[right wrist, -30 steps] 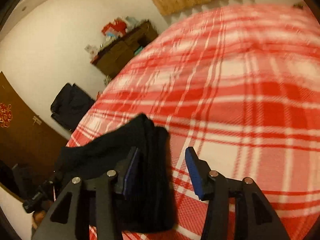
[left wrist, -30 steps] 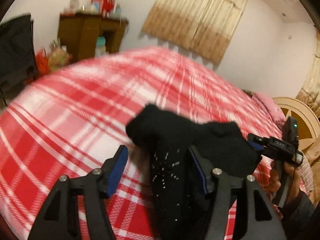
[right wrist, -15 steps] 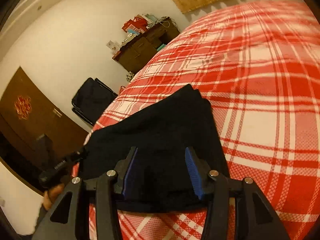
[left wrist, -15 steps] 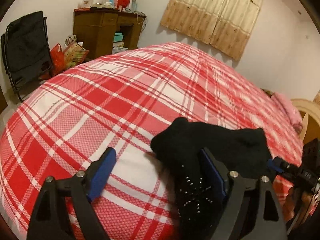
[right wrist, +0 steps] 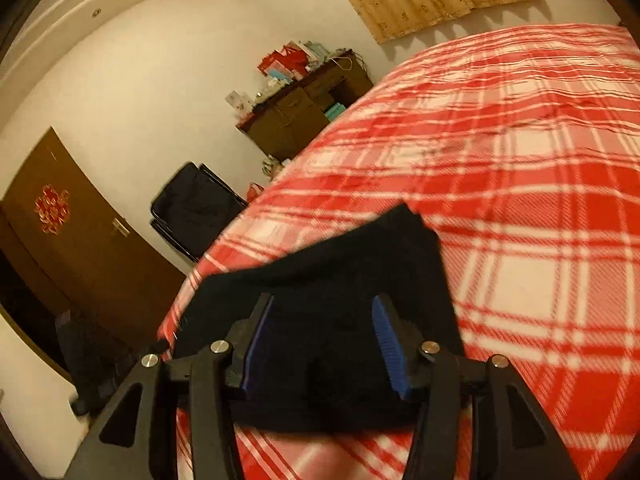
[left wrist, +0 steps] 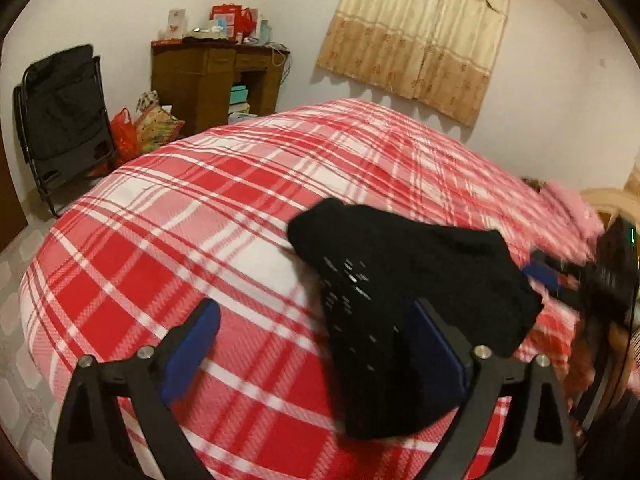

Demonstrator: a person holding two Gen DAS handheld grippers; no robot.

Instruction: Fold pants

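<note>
The black pants [left wrist: 400, 280] lie folded in a compact bundle on the red and white plaid bed cover [left wrist: 180, 240]. My left gripper [left wrist: 316, 344] is open above the bundle's left end, its right finger beside the cloth. My right gripper [right wrist: 324, 340] is open over the pants [right wrist: 340, 272], which lie under and between its blue pads; neither gripper holds the cloth. The right gripper also shows at the right edge of the left wrist view [left wrist: 560, 276].
A wooden desk [left wrist: 216, 76] with clutter stands by the far wall, with a black folding chair [left wrist: 64, 112] and bags beside it. A curtain [left wrist: 416, 32] hangs behind the bed. A brown door [right wrist: 72, 240] is at the left.
Both grippers have drawn back and up from the folded pants. More of the bed and room shows. The pants have stayed lying on the cover.
</note>
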